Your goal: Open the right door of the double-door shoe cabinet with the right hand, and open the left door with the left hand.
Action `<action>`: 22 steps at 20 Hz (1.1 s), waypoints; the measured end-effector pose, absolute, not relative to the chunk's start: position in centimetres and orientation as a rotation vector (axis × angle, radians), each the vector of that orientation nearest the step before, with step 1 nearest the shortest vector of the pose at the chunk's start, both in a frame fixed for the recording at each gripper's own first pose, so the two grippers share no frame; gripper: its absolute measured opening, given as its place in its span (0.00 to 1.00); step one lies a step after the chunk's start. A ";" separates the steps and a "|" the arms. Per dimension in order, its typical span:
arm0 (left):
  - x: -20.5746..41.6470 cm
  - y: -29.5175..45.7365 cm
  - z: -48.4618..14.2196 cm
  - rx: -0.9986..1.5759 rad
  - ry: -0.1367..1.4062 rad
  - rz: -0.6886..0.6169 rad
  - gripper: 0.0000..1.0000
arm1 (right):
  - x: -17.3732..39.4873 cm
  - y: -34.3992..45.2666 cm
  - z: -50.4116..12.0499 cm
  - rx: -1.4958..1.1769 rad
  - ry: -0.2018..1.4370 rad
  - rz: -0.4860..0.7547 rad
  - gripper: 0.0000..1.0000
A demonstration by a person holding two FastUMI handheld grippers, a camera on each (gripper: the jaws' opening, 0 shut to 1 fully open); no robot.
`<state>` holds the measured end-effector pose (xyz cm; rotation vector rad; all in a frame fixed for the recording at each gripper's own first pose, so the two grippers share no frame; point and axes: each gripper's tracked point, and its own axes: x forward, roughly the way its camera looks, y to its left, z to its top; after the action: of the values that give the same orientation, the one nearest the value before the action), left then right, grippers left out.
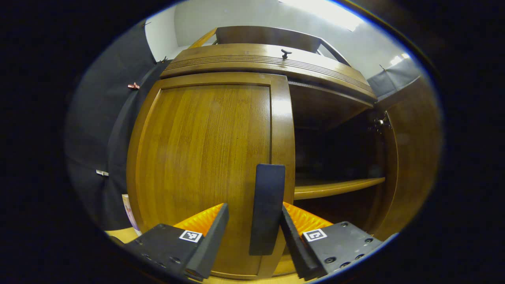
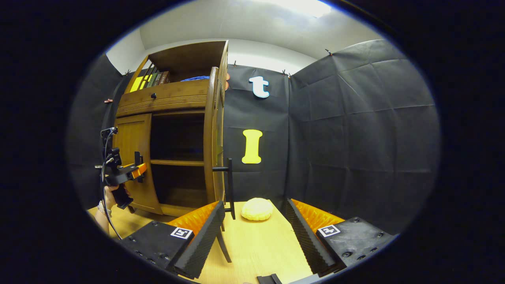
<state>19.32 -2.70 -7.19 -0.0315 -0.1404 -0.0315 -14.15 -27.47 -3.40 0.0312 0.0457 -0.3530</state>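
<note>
The wooden shoe cabinet (image 1: 260, 59) fills the left gripper view. Its left door (image 1: 205, 157) is closed, with a dark upright handle (image 1: 268, 209) on its right edge. My left gripper (image 1: 254, 209) is open, one finger on each side of that handle with a gap on the left side. The right door (image 1: 414, 157) is swung wide open, baring a shelf (image 1: 339, 187). In the right gripper view the right door (image 2: 215, 146) is edge-on, with its handle (image 2: 229, 185) just beyond my left finger. My right gripper (image 2: 255, 205) is open and holds nothing. A hand holds the left gripper (image 2: 138, 167) at the left door (image 2: 134, 157).
A pale round bun-like thing (image 2: 256, 209) lies on the light wooden table (image 2: 256, 252) right of the cabinet. Books (image 2: 150, 81) stand in the upper compartment. Black cloth walls close in the back and right.
</note>
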 end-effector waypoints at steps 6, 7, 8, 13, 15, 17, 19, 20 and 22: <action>19.4 -3.7 -7.2 0.053 -0.121 -0.036 0.36 | -14.3 -28.0 -3.4 0.048 0.039 -0.367 0.99; 19.4 -3.7 -7.3 0.044 -0.122 -0.040 0.35 | -14.4 -27.8 -3.3 0.047 0.035 -0.360 0.94; 19.4 -3.7 -7.3 0.043 -0.118 -0.042 0.36 | -14.5 -27.6 -3.2 0.052 0.034 -0.354 0.99; 18.6 -3.6 -7.4 0.044 -0.100 -0.045 0.31 | -14.9 -26.4 -2.6 0.064 0.029 -0.341 1.00; 17.5 -3.5 -7.3 0.024 -0.085 -0.080 0.31 | -15.1 -25.6 -2.2 0.059 0.024 -0.331 0.99; 16.2 -3.4 -7.3 0.008 -0.072 -0.108 0.31 | -15.2 -24.5 -1.7 0.052 0.017 -0.319 0.99; 14.5 -3.0 -7.1 0.007 -0.063 -0.125 0.31 | -15.0 -23.3 -1.4 0.048 0.011 -0.301 0.99; 13.6 -2.8 -7.0 0.013 -0.059 -0.131 0.30 | -14.8 -22.6 -1.3 0.048 0.007 -0.288 0.99; 11.8 -2.2 -6.9 0.021 -0.054 -0.145 0.31 | -14.2 -20.9 -1.1 0.046 0.004 -0.257 0.99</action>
<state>11.79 -2.16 -6.89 0.0207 -0.0541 -0.1451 -14.16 -20.89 -1.07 0.0457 0.0044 -0.2572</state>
